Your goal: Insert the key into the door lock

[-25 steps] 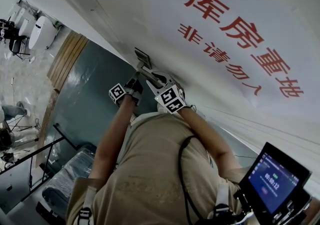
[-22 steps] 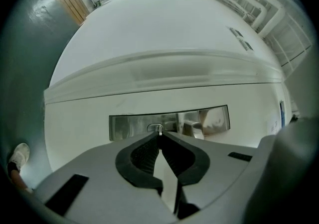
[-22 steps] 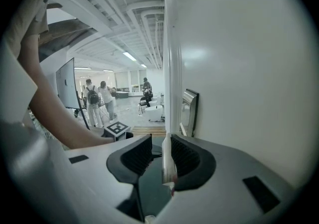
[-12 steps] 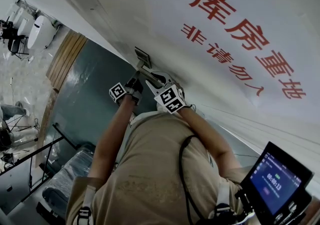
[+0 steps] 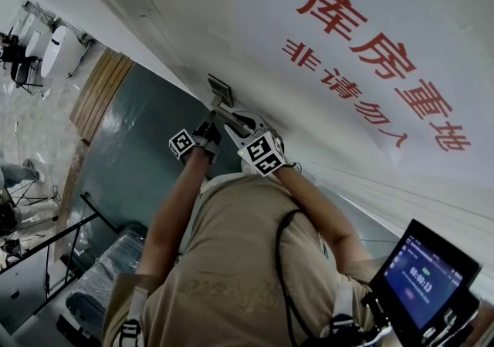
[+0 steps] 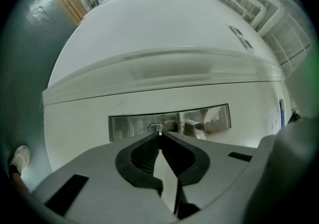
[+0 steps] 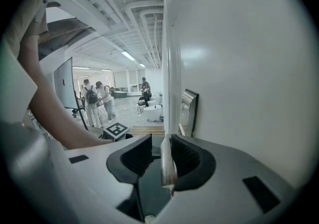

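A steel lock plate (image 6: 124, 126) sits on the white door (image 5: 255, 37), with its keyhole (image 6: 155, 128) in the middle. My left gripper (image 6: 159, 136) is shut on a thin key (image 6: 159, 131), whose tip is at the keyhole. In the head view the left gripper (image 5: 208, 126) reaches up to the lock plate (image 5: 219, 89). My right gripper (image 7: 160, 152) is beside it at the silver door handle (image 7: 167, 164). The handle passes between the jaws and lies against the right pad (image 7: 185, 157), with a gap to the left pad. The right gripper (image 5: 236, 133) shows below the handle (image 5: 230, 112).
Large red characters (image 5: 378, 60) are printed across the door. A tablet (image 5: 423, 274) hangs at the person's right side. Several people (image 7: 97, 99) stand far off in the hall, near a white chair (image 7: 152, 112). A dark grey-green floor (image 5: 131, 160) lies below.
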`<act>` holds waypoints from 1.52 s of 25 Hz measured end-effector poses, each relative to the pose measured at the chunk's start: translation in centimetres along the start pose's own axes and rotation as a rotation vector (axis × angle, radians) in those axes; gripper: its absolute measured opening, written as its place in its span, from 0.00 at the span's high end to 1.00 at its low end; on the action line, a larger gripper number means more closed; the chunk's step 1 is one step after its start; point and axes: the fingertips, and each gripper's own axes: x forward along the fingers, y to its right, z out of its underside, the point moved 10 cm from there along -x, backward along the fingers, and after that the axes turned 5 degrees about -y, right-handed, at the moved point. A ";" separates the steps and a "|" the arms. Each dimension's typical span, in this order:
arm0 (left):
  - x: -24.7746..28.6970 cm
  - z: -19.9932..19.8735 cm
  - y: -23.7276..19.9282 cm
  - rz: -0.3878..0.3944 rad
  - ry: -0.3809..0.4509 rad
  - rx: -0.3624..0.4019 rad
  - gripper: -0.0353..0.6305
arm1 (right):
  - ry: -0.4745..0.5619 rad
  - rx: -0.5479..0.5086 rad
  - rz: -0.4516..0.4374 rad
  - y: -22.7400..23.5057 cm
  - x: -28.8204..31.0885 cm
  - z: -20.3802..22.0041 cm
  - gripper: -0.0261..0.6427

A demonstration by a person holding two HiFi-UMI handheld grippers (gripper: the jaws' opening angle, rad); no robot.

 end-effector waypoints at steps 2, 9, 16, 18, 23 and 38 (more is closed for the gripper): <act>0.0 0.1 -0.2 -0.004 -0.002 -0.001 0.90 | 0.001 -0.001 0.002 -0.1 0.1 -0.1 0.77; 0.1 0.0 -0.2 -0.013 -0.022 0.020 0.90 | -0.003 -0.001 0.003 -0.3 0.1 0.0 0.77; 0.0 0.2 -0.2 -0.018 -0.012 0.003 0.90 | 0.003 0.001 0.006 -0.1 0.2 -0.2 0.77; 0.1 0.3 0.1 -0.011 -0.008 0.000 0.90 | 0.005 0.003 0.009 0.0 0.2 -0.2 0.77; 0.1 0.6 -0.2 0.027 0.019 -0.024 0.90 | 0.004 0.005 0.009 0.2 0.1 -0.1 0.77; 0.4 0.2 -0.3 0.019 0.022 0.010 0.90 | 0.005 0.004 0.008 0.1 -0.2 -0.1 0.77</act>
